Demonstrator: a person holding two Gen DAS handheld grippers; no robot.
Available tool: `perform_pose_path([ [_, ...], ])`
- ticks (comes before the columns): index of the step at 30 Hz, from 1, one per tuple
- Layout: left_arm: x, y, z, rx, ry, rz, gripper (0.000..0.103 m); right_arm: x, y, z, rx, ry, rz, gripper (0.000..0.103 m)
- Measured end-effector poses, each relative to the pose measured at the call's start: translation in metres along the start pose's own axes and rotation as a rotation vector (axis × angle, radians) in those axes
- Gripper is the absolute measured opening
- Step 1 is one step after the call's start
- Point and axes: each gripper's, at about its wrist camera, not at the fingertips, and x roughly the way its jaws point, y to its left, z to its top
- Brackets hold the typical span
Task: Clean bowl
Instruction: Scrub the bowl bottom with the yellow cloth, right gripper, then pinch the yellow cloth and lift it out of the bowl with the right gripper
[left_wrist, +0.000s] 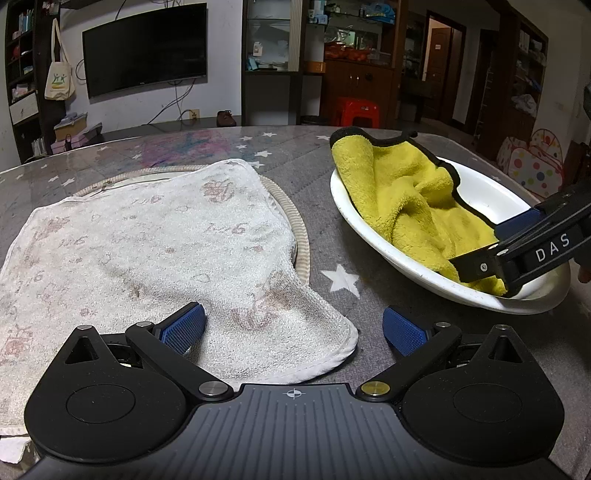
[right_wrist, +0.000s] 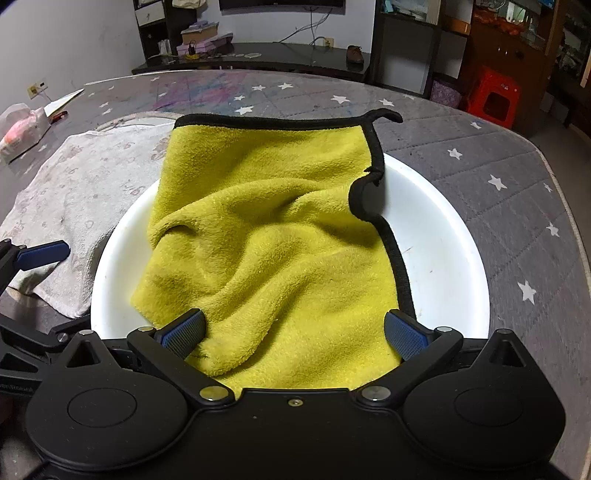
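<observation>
A white bowl (left_wrist: 417, 273) (right_wrist: 443, 236) stands on the grey star-patterned table. A yellow cloth with black edging (left_wrist: 402, 195) (right_wrist: 266, 229) lies spread inside it, its far edge hanging over the rim. My right gripper (right_wrist: 293, 332) is open, its blue pads straddling the near part of the cloth over the bowl's near rim; it shows in the left wrist view (left_wrist: 513, 243) at the bowl's right side. My left gripper (left_wrist: 293, 328) is open and empty, low over the table, its left pad over the white towel's corner. One of its fingers (right_wrist: 40, 254) shows left of the bowl.
A worn white towel (left_wrist: 147, 251) (right_wrist: 74, 199) lies flat left of the bowl, partly over a round mat (left_wrist: 295, 229). A plastic bag and papers (right_wrist: 22, 129) sit at the table's far left. A red stool (right_wrist: 495, 96) stands beyond the far right edge.
</observation>
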Motion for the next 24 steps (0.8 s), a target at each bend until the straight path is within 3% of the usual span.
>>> perform_pose_path([
  [3,0.0,0.0,0.0,0.0,0.0,0.0,0.103,-0.003,0.001,-0.002,-0.003,-0.018,0.009,0.094],
  [12,0.0,0.0,0.0,0.0,0.0,0.0,0.103,-0.01,0.004,0.001,-0.01,-0.059,0.069,0.058],
  [17,0.0,0.0,0.0,0.0,0.0,0.0,0.103,-0.014,-0.005,-0.001,0.071,-0.092,0.128,0.021],
  [24,0.0,0.0,0.0,0.0,0.0,0.0,0.103,-0.035,-0.006,-0.01,0.109,-0.216,0.121,0.01],
])
